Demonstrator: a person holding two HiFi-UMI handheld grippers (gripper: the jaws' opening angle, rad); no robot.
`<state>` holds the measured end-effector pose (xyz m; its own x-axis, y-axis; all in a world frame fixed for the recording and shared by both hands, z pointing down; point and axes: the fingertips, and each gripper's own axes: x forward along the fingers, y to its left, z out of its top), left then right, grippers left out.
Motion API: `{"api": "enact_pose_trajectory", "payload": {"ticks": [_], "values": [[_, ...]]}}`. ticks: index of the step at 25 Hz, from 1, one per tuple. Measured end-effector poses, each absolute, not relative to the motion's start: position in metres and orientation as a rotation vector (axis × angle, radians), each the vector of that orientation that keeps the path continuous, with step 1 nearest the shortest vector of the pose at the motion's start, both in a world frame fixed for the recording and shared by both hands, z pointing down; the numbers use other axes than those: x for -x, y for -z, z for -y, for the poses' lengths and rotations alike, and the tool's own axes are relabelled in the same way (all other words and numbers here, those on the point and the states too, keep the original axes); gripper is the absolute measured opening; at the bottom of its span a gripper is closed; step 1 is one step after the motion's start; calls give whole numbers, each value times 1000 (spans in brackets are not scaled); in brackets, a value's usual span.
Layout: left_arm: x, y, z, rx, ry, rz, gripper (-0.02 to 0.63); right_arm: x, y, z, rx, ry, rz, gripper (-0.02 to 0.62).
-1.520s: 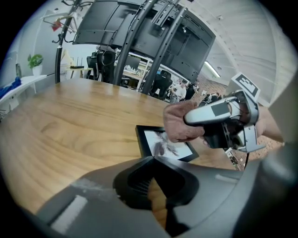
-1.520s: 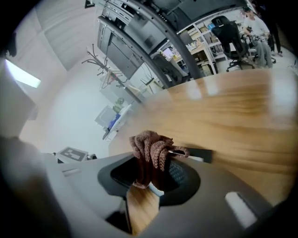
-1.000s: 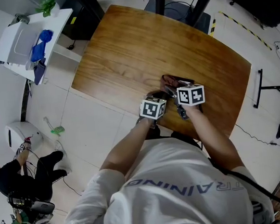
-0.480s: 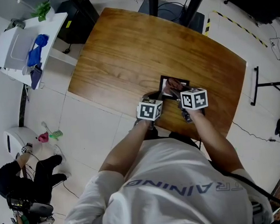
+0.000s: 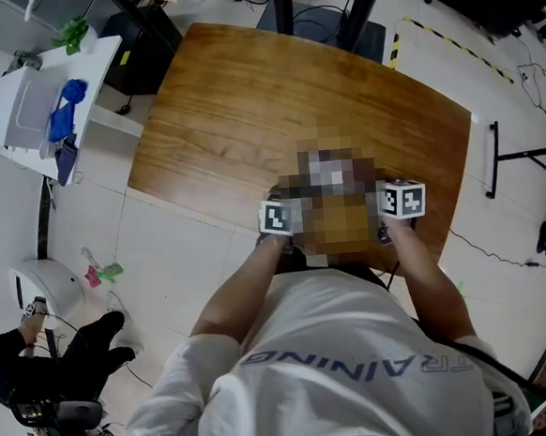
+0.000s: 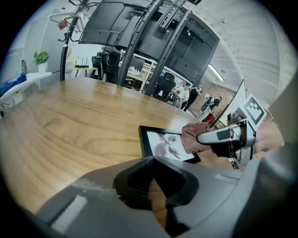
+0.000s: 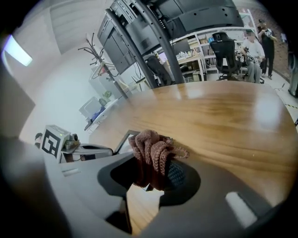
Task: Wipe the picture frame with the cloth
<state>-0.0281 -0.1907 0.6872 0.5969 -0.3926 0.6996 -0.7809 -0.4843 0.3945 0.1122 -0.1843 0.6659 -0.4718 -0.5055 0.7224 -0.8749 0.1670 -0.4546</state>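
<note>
**Wiping under way, most of the frame not yet covered**

The right gripper (image 7: 156, 163) has its jaws closed on the bunched brown cloth (image 7: 151, 144). The cloth presses on one side of the picture frame (image 6: 163, 143), which lies flat near the desk's near edge. I judge the wiping as just begun, because the rest of the glass and the black border are not yet reached. The left gripper (image 6: 152, 161) has its jaws together on nothing, beside the frame. The wooden desk (image 5: 245, 102) is otherwise bare. Around it are a pale tiled floor, black stands and office chairs.
</note>
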Motion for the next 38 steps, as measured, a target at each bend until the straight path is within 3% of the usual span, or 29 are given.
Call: {"api": "enact_pose_trajectory", "payload": {"ticks": [17, 23, 33, 38], "values": [[25, -668, 202, -2175, -701, 814, 5, -133, -669, 187, -1330, -1228, 2053, 138], [12, -656, 255, -2350, -814, 665, 5, -131, -670, 186, -1325, -1202, 2058, 138], [6, -677, 240, -2309, -892, 524, 5, -129, -660, 195, -1334, -1137, 2069, 138], [6, -677, 242, -2259, -842, 508, 5, -82, -630, 193, -1238, -1324, 2179, 137]]}}
